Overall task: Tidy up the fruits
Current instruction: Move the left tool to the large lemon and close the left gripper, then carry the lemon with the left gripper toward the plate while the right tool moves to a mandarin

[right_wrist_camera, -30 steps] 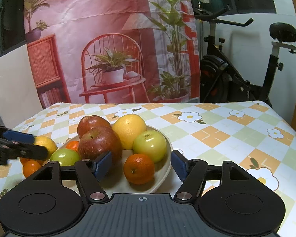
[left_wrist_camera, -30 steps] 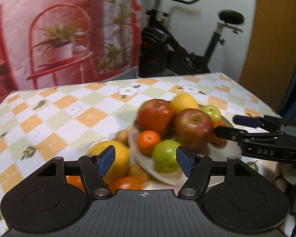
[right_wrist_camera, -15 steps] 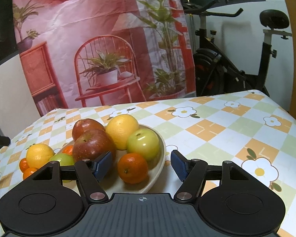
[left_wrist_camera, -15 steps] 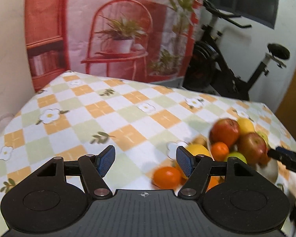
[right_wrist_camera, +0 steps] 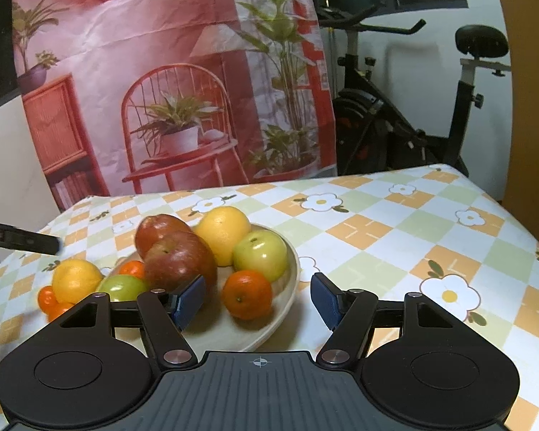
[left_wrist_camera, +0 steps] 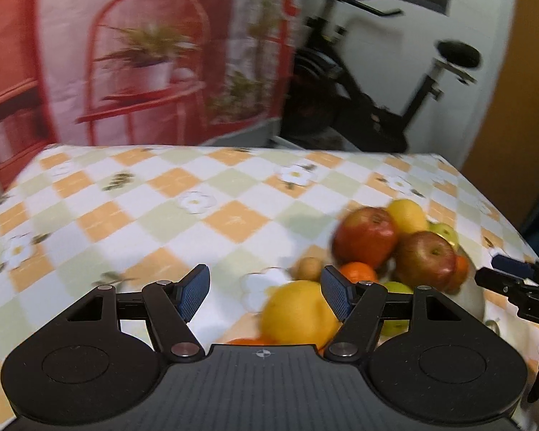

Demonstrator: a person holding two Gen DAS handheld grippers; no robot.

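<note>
Mixed fruits [right_wrist_camera: 212, 251] piled in cream bowl [right_wrist_camera: 287, 301]

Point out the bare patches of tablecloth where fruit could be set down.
Bare cloth lies right of the plate, out to the table's right edge, and behind the plate toward the backdrop. In the left view, the near-left of the tablecloth is bare too. It is crowded left of the plate, around the loose lemon and small oranges.

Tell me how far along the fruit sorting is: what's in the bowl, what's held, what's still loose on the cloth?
Done: the bowl holds two red apples, green apples, a large orange and small tangerines. In hand: nothing; the left tongs and right tongs are both open and empty. Left: a yellow orange and some small tangerines still sit on the tablecloth beside the bowl.
</note>
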